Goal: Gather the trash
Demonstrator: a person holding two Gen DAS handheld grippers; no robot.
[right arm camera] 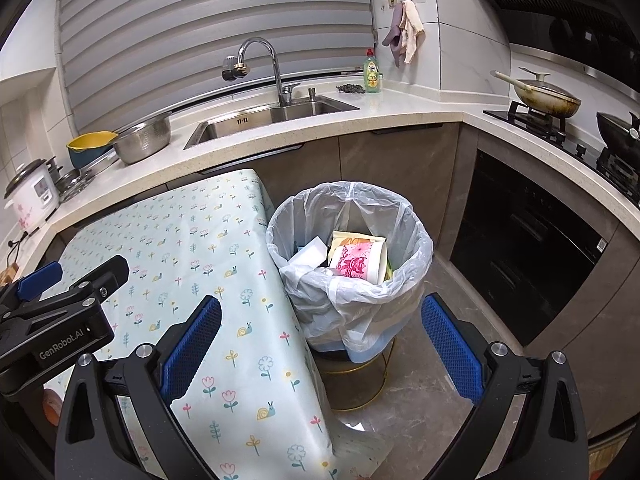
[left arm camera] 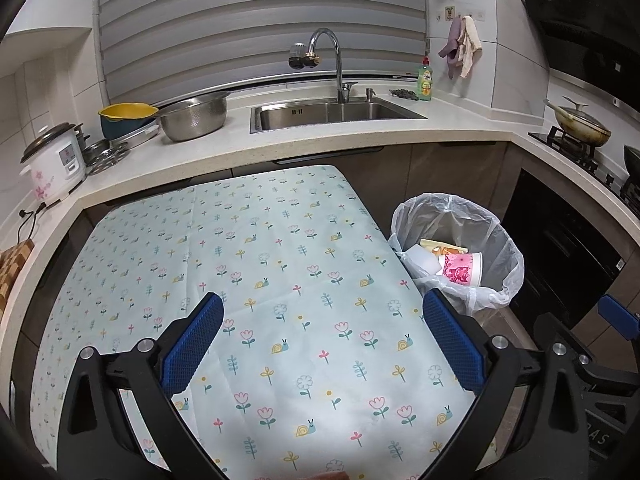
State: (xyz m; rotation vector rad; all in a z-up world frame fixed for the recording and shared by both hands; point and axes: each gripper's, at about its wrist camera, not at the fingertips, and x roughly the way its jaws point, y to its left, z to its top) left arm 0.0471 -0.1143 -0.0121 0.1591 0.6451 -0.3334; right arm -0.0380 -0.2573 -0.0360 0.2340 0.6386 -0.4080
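Left gripper (left arm camera: 323,344) has its jaws spread wide, blue pads (left arm camera: 192,344) facing each other with nothing between them, pointing forward and tilted slightly down. Right gripper (right arm camera: 320,346) is the same: jaws wide apart, holding nothing, blue pads (right arm camera: 452,346) clear. The two sit side by side, each one's black frame showing at the edge of the other's view.

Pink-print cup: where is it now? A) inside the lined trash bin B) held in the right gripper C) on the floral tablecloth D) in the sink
A: the pink-print cup lies on its side inside the trash bin, among other scraps; both grippers are open and empty.
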